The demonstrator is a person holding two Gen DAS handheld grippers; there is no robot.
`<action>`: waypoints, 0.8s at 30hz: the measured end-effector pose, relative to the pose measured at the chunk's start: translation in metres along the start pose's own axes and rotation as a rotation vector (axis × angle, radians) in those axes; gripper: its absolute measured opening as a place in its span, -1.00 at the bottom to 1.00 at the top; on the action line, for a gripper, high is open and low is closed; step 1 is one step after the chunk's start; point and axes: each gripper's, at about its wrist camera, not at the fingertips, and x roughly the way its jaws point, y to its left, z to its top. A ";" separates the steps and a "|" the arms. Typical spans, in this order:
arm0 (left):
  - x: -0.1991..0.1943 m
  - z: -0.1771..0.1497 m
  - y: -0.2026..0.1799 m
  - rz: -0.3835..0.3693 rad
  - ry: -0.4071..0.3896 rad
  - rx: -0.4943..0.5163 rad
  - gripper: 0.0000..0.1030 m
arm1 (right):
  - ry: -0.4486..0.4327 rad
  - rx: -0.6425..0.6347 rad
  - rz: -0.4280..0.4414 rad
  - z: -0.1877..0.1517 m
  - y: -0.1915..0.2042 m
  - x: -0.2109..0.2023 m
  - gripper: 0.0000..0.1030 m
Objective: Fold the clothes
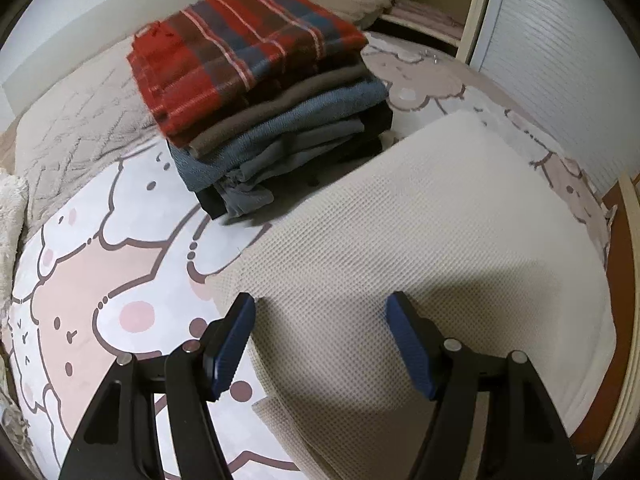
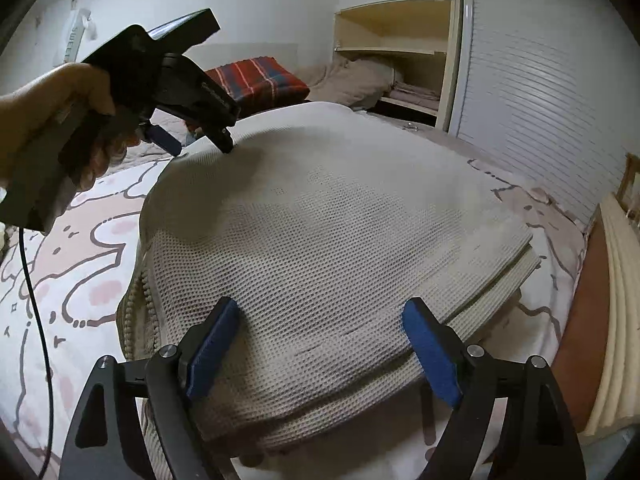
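A cream waffle-knit cloth [image 1: 420, 240] lies folded on the bed; it also fills the right wrist view [image 2: 328, 240], with stacked layer edges showing at its right side. My left gripper [image 1: 320, 308] is open and empty, hovering over the cloth's near left part. It also shows in the right wrist view [image 2: 200, 138], held by a hand above the cloth's far left corner. My right gripper [image 2: 320, 316] is open and empty just above the cloth's near edge. A stack of folded clothes [image 1: 276, 136] topped by a red plaid piece [image 1: 240, 52] stands behind the cloth.
The bed sheet [image 1: 100, 272] has a pink and white cartoon print. A grey quilt [image 1: 80, 128] lies at the far left. A beige bundle [image 2: 352, 76] sits by the shelf niche [image 2: 400, 40]. A slatted wardrobe door [image 2: 532, 100] and wooden bed frame [image 2: 616, 300] are on the right.
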 end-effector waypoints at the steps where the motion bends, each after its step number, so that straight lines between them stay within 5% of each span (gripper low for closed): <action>1: -0.004 -0.001 0.001 -0.002 -0.013 -0.008 0.34 | 0.006 0.004 0.006 0.002 -0.002 -0.002 0.64; 6: -0.037 -0.013 0.012 -0.083 -0.086 -0.052 0.38 | 0.048 0.020 -0.044 0.013 -0.008 -0.011 1.00; 11: -0.087 -0.043 0.027 -0.044 -0.228 -0.056 0.88 | 0.020 0.050 -0.040 0.030 -0.008 -0.032 1.00; 24: -0.169 -0.148 0.091 -0.012 -0.337 -0.091 0.99 | -0.009 -0.050 -0.034 0.053 0.033 -0.069 1.00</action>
